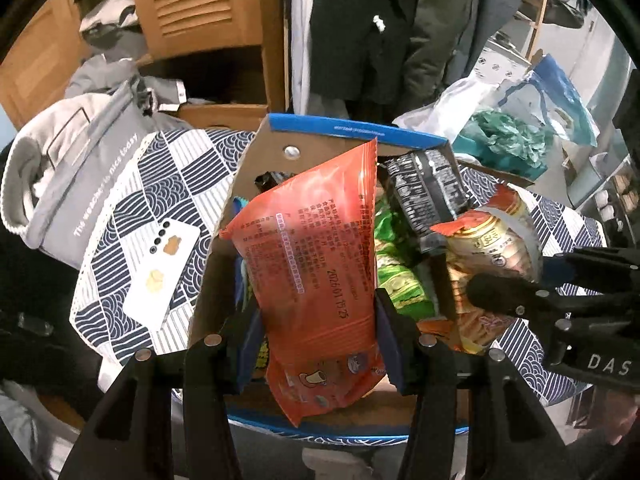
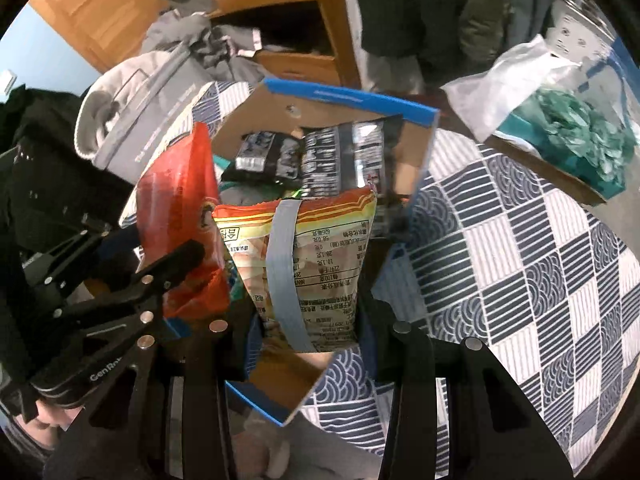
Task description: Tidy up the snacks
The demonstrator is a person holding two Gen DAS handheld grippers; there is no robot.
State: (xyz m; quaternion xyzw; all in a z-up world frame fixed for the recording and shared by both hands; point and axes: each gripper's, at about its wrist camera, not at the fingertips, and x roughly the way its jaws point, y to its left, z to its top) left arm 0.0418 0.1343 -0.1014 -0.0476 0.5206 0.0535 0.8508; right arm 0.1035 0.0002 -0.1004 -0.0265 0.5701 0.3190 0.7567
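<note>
My left gripper (image 1: 316, 332) is shut on an orange-red snack bag (image 1: 316, 264) and holds it upright over a blue-edged cardboard box (image 1: 352, 130). The same bag shows in the right wrist view (image 2: 180, 220), beside the left gripper (image 2: 176, 276). My right gripper (image 2: 308, 332) is shut on a cream and orange snack bag with a grey band (image 2: 308, 264), also over the box (image 2: 352, 98). In the left wrist view this bag (image 1: 488, 248) and the right gripper (image 1: 504, 292) are at right. Black packets (image 2: 320, 152) and green packets (image 1: 396, 256) lie in the box.
The box sits on a blue-and-white patterned cloth (image 2: 520, 248). A white phone (image 1: 160, 276) lies on the cloth left of the box. A grey hoodie (image 1: 68, 176) is at far left. A plastic bag with teal contents (image 2: 568, 128) is at back right. Wooden furniture (image 1: 200, 4) stands behind.
</note>
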